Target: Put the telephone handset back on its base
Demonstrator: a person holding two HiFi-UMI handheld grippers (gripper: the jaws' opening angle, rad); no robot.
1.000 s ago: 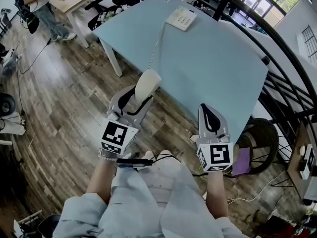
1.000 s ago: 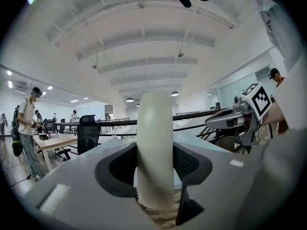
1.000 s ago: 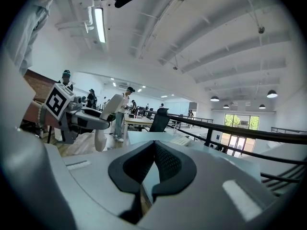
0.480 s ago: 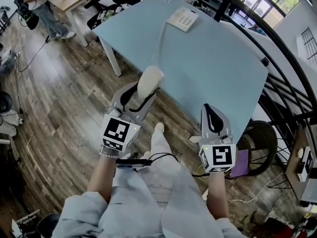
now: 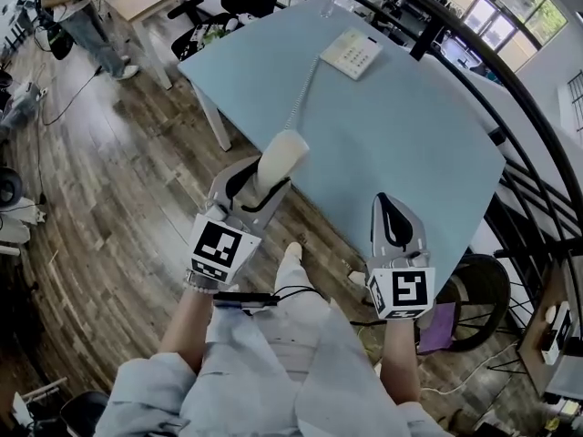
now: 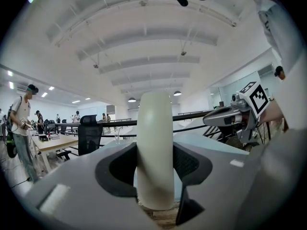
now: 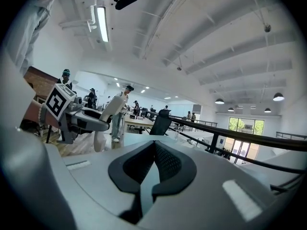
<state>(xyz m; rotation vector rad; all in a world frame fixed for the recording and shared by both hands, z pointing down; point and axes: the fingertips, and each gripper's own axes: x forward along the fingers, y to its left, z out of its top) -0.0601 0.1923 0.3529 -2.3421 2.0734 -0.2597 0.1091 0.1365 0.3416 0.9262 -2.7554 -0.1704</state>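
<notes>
The left gripper [image 5: 266, 182] clamps a cream-white telephone handset [image 5: 276, 160] across its middle, jaws spread wide around it and pads pressed to both flanks. The handset is smooth, rounded and gently curved; one end juts out past the jaw tips, over the near edge of a pale blue table [image 5: 410, 135]. The right gripper [image 5: 386, 206], level with it on the right, carries nothing, its jaws drawn together to a thin slit.

Beyond the left jaw tips, a coiled cord [image 5: 301, 98] runs from the handset's far end across the tabletop. It leads to the white keypad base [image 5: 352, 53], which sits well ahead of both grippers near the table's far edge.

Only the head view takes in that cord, the base and the wooden floor [image 5: 118, 198] under the grippers. The left gripper view gives the grip itself: the handset stands upright between the dark pads and rises well above them, with the right gripper off to one side. The right gripper view shows its own black ribbed pads meeting at the tips. Off to its left it catches the handset in profile in the other gripper, and farther ahead a black office chair [image 7: 160, 121].
</notes>
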